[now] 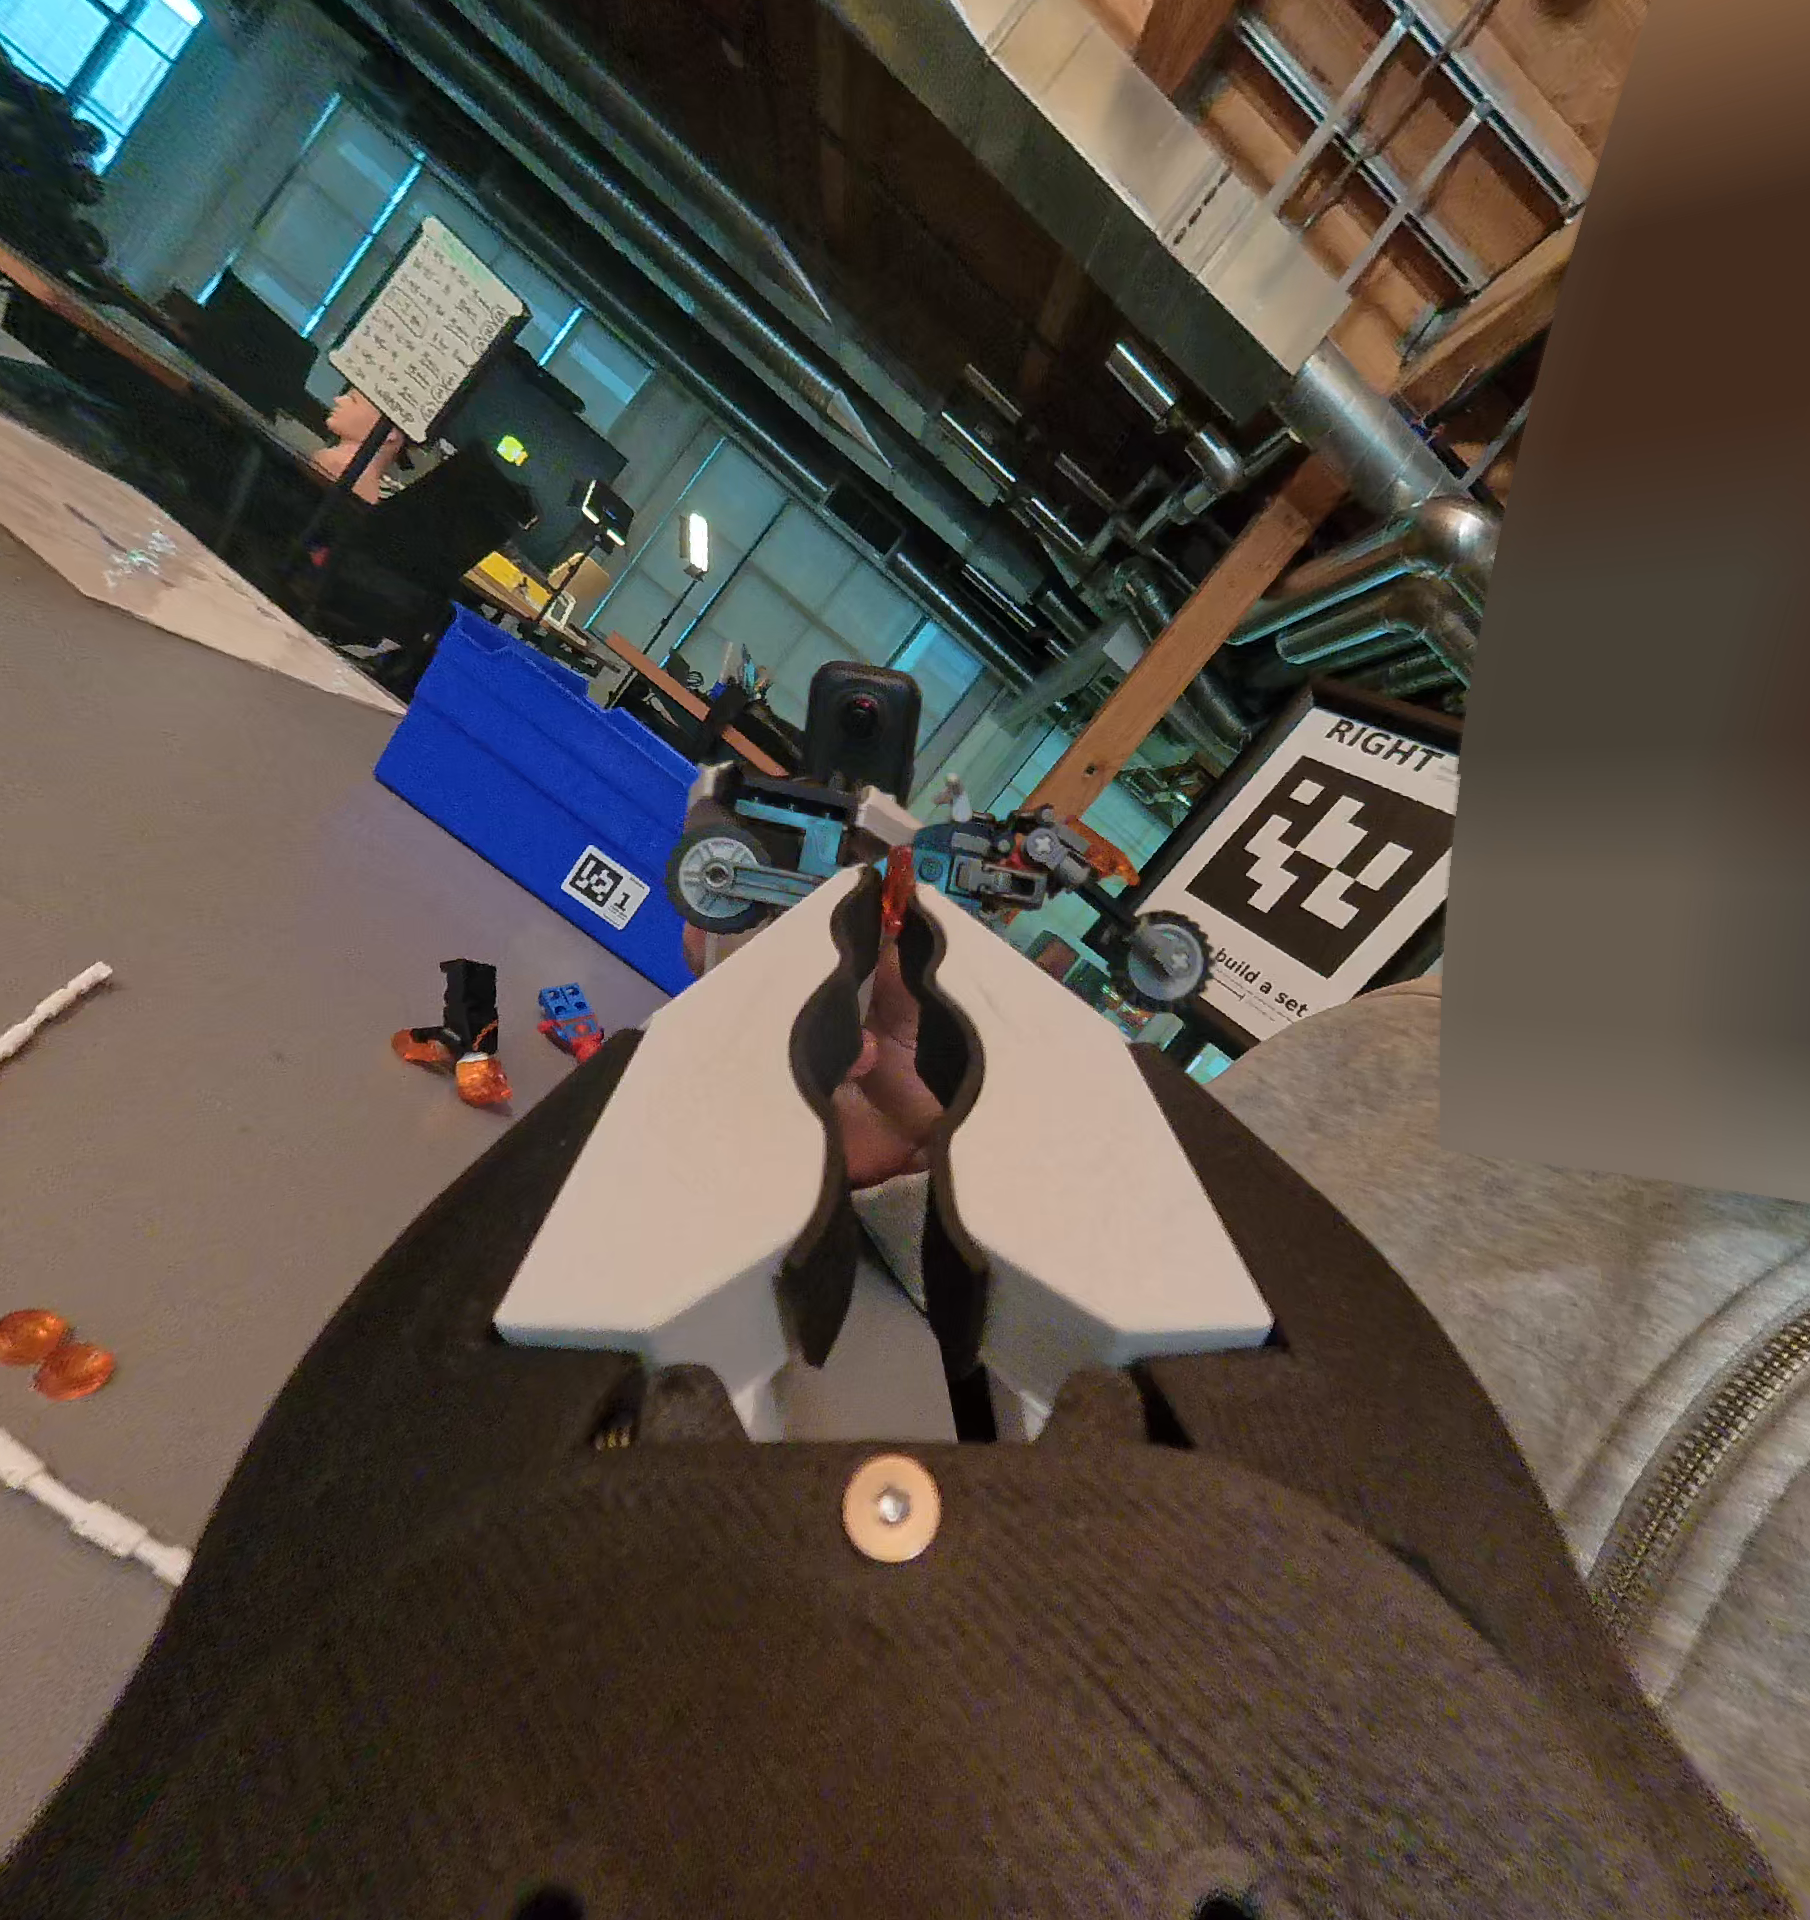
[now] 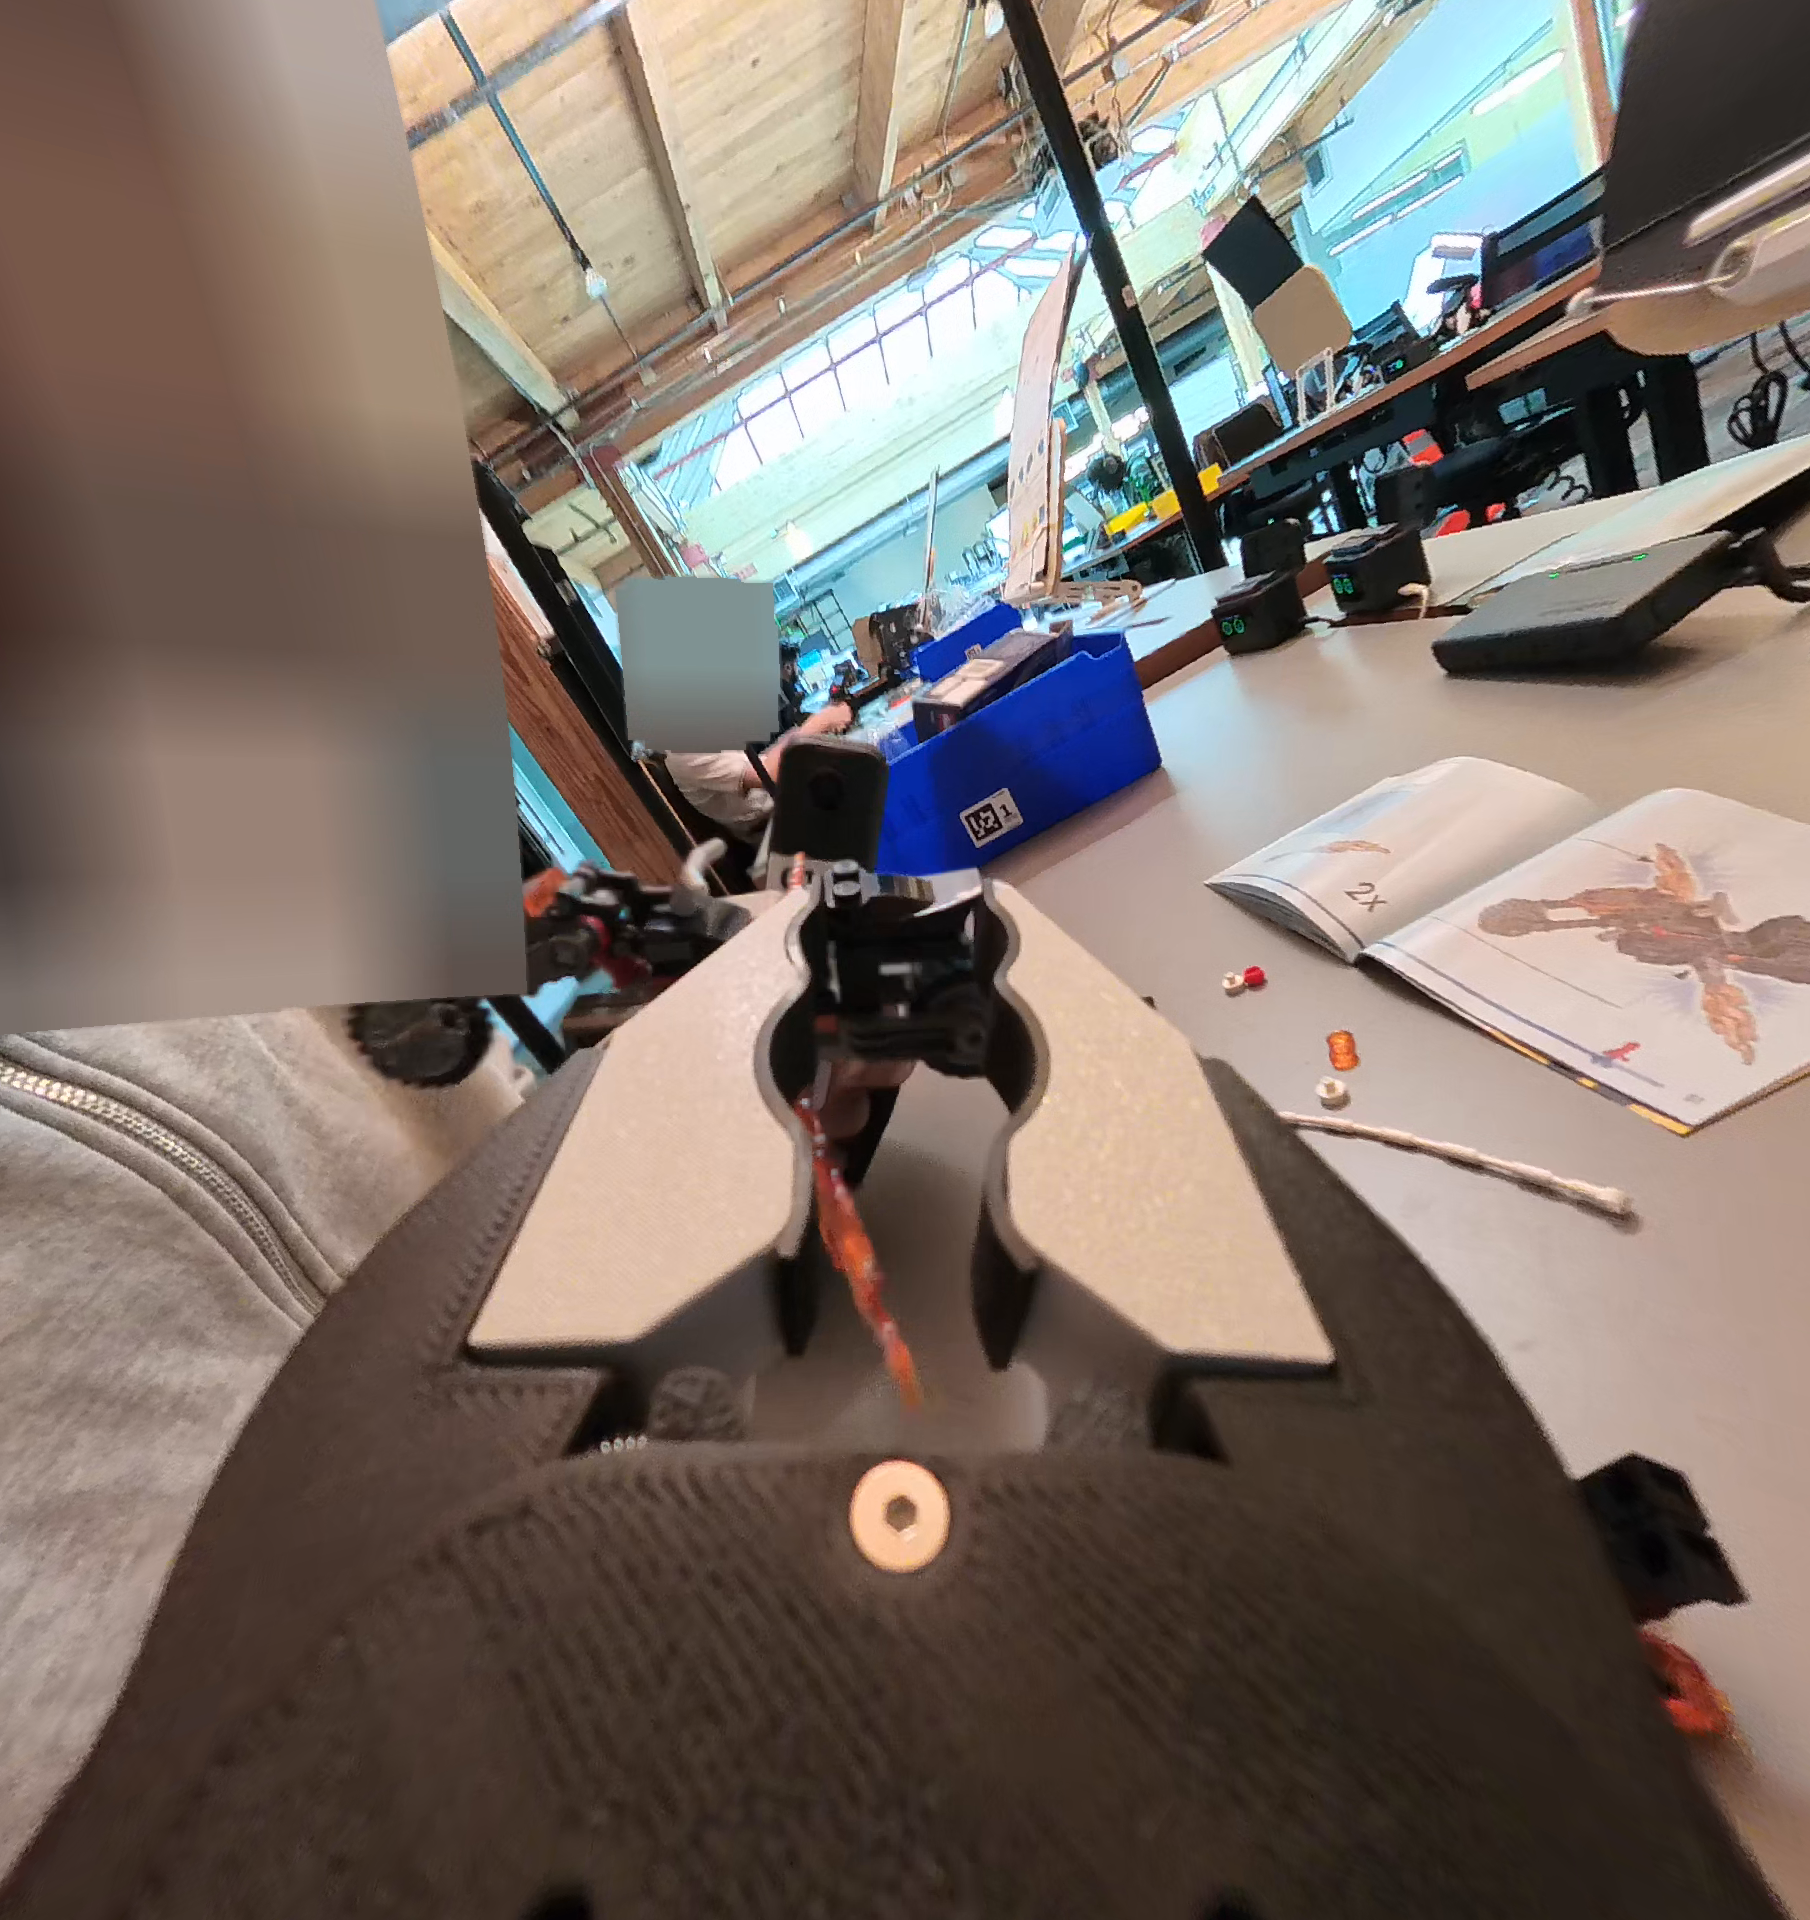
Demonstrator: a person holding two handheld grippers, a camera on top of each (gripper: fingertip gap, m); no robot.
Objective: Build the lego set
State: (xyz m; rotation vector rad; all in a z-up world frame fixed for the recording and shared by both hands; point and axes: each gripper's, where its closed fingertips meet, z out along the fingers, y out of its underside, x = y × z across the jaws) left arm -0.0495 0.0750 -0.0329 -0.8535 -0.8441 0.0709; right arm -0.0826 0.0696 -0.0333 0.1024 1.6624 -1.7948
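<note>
Two grippers meeting at a lego motorcycle (image 1: 911,862) held above the grey table (image 1: 205,883)
Left gripper (image 1: 893,891) pinches a translucent orange flame piece (image 1: 897,896); right gripper (image 2: 885,914) clamps the motorcycle's blocky dark body

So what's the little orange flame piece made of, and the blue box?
The flame piece, pinched in the left gripper, looks like clear orange plastic: light glows through it. The blue bin looks like hard, smooth plastic with moulded ridges and a slight shine.

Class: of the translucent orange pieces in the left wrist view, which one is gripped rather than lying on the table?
The orange flame piece pinched at the left gripper tips.
</note>
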